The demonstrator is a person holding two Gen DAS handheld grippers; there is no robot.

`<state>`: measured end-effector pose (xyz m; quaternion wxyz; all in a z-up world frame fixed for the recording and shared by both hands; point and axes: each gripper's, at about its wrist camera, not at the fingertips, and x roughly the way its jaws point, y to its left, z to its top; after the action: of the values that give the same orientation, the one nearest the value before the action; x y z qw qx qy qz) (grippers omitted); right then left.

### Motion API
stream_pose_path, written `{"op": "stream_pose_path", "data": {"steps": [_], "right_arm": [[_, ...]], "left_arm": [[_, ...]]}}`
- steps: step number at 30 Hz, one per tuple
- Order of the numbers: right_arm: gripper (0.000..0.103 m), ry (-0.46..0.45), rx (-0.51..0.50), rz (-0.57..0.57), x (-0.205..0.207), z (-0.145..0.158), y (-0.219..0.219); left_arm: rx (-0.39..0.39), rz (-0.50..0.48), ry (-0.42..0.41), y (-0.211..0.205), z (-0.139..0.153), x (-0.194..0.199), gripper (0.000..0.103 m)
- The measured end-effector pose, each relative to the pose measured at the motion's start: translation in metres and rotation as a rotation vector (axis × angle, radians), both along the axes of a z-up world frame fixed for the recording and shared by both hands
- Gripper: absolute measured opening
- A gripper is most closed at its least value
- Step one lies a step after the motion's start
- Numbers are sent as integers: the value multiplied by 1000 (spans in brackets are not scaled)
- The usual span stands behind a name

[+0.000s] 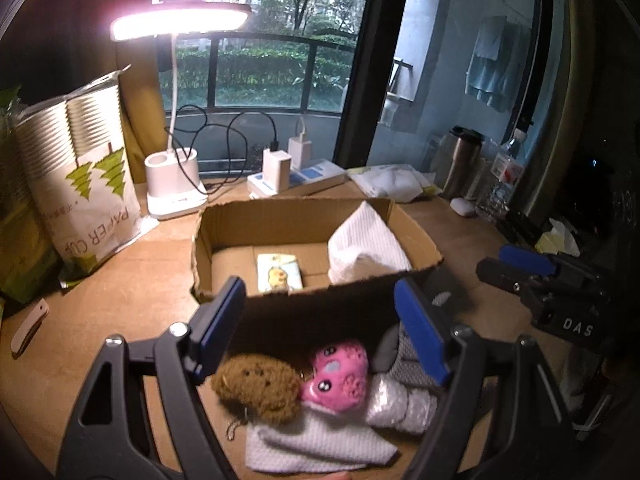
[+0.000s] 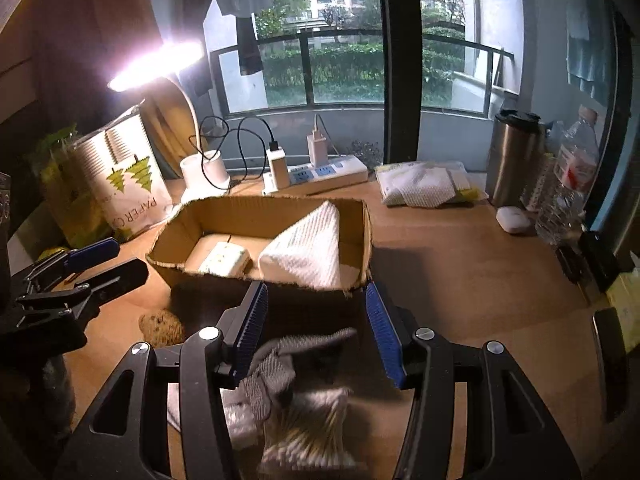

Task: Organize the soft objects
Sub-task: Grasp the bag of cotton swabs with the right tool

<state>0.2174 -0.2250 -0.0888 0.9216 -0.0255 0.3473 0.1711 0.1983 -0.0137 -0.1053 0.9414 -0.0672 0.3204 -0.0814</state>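
Note:
An open cardboard box (image 1: pixel 280 212) (image 2: pixel 360 236) on the wooden desk holds a folded white towel (image 1: pixel 366 246) (image 2: pixel 308 246) and a small tissue pack (image 1: pixel 278 272) (image 2: pixel 225 261). In front of the box lie a brown plush (image 1: pixel 258 388) (image 2: pixel 162 326), a pink plush (image 1: pixel 340 374), a white cloth (image 1: pixel 320 440), a grey sock (image 1: pixel 404 360) (image 2: pixel 280 360) and a bag of cotton swabs (image 2: pixel 308 424). My left gripper (image 1: pixel 320 332) is open and empty above the plushes. My right gripper (image 2: pixel 316 332) is open and empty above the sock; it also shows in the left wrist view (image 1: pixel 532 268).
A lit desk lamp (image 1: pixel 176 184), a paper cup bag (image 1: pixel 88 184), a power strip with chargers (image 2: pixel 316 172), a wipes pack (image 2: pixel 424 186), a steel tumbler (image 2: pixel 514 156), a water bottle (image 2: pixel 568 184) and a white earbud case (image 2: pixel 513 219) stand behind the box.

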Motion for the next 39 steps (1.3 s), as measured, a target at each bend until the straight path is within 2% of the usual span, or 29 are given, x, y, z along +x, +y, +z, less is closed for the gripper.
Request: {"op": "stream_pose_path", "data": {"steps": [6, 15, 22, 32, 39], "right_arm": [[54, 16, -5, 0, -19, -8, -6], [54, 62, 12, 7, -40, -27, -14], [54, 106, 14, 47, -45, -52, -16], [54, 200, 5, 130, -33, -93, -15], [54, 198, 5, 168, -32, -99, -26]], "left_arm": [[-20, 3, 19, -2, -7, -16, 78], [-16, -38, 82, -29, -24, -30, 78], [29, -42, 124, -46, -38, -35, 78], [80, -19, 225, -73, -67, -36, 78], [127, -25, 254, -94, -77, -31, 78]]}}
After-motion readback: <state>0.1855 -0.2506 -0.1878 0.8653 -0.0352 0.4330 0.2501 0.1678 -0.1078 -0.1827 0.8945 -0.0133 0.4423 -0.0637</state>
